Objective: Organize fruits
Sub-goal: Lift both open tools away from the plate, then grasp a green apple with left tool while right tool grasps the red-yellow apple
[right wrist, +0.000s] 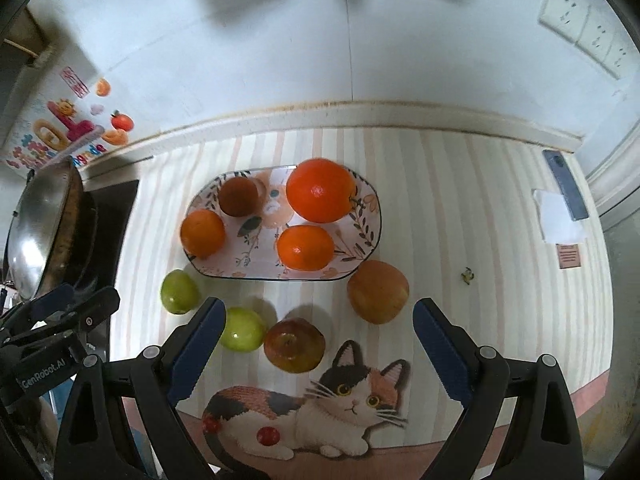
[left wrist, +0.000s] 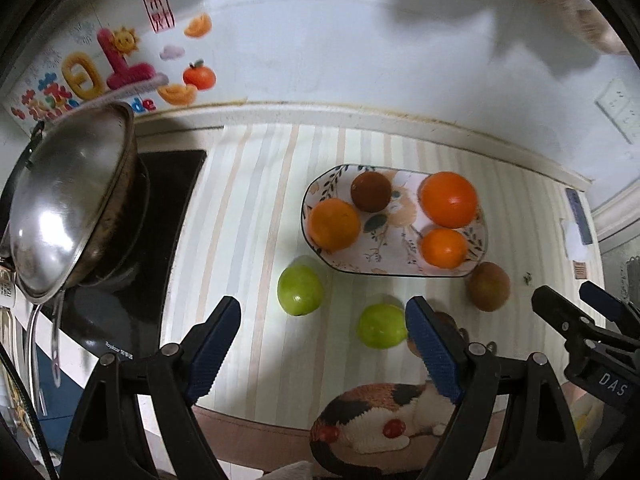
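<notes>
A flowered oval plate [right wrist: 260, 240] holds three oranges [right wrist: 320, 190] and a dark brown fruit [right wrist: 238, 196]. In front of it on the striped mat lie two green fruits [right wrist: 180, 292] [right wrist: 243, 329], a red apple [right wrist: 294, 345] and an orange-brown apple [right wrist: 378, 291]. My right gripper [right wrist: 320, 304] hangs high above the mat, open and empty. My left gripper [left wrist: 324, 302] is open too, above the green fruits [left wrist: 300, 284], with the plate [left wrist: 396, 248] beyond. Its right finger hides most of the red apple [left wrist: 444, 320]. Each gripper shows at the edge of the other's view.
A wok under a steel lid [left wrist: 72, 208] sits on the black stove [left wrist: 172, 184] at the left. A dark flat device [right wrist: 566, 184] and white paper [right wrist: 558, 220] lie at the right by the wall. A cat picture [right wrist: 320, 400] marks the mat's near edge.
</notes>
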`<state>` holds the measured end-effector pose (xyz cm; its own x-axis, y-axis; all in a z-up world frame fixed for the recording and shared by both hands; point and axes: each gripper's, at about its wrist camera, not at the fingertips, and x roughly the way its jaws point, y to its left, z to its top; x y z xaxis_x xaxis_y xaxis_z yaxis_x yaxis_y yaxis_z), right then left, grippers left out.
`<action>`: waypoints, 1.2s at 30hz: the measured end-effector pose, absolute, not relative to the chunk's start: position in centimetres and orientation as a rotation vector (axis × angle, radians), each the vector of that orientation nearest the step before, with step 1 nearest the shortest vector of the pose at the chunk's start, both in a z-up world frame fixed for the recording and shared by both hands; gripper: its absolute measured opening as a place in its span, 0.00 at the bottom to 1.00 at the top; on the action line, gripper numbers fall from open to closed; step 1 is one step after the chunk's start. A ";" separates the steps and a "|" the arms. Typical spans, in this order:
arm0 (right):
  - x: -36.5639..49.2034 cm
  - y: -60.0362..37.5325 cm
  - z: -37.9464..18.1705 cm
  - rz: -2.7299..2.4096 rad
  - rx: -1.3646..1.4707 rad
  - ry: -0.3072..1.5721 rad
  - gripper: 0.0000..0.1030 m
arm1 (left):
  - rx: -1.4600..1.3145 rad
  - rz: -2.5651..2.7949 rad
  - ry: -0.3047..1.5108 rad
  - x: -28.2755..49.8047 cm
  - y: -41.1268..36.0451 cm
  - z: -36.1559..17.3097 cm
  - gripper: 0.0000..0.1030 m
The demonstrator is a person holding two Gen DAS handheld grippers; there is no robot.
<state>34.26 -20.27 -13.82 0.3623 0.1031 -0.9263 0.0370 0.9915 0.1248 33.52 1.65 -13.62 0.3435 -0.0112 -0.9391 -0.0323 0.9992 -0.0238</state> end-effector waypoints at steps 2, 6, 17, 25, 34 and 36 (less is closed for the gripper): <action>33.3 -20.2 -12.8 0.044 0.134 1.180 0.94 | -0.037 0.004 1.201 32.7 1.5 -12.6 0.82; 31.4 -20.1 -10.7 0.043 0.142 1.136 0.94 | -0.033 -0.014 1.162 31.1 1.3 -10.6 0.82; 28.7 -20.3 -7.3 0.030 0.161 1.055 0.94 | -0.038 -0.043 1.095 28.9 0.9 -7.9 0.82; 29.2 -20.7 -9.1 0.050 0.216 1.082 0.94 | -0.039 -0.016 1.104 30.2 0.9 -9.5 0.87; 31.9 -20.6 -21.4 0.102 0.303 1.328 0.94 | -0.018 0.060 1.235 32.8 1.9 -16.9 0.93; 32.4 -20.3 -24.2 0.114 0.326 1.371 0.94 | -0.043 0.067 1.300 33.2 2.3 -19.1 0.93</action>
<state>32.41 -20.32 -24.20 0.2010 0.2686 -0.9420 0.1088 0.9496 0.2939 33.17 2.32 -19.07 0.2658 0.0252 -0.9637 -0.0740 0.9972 0.0057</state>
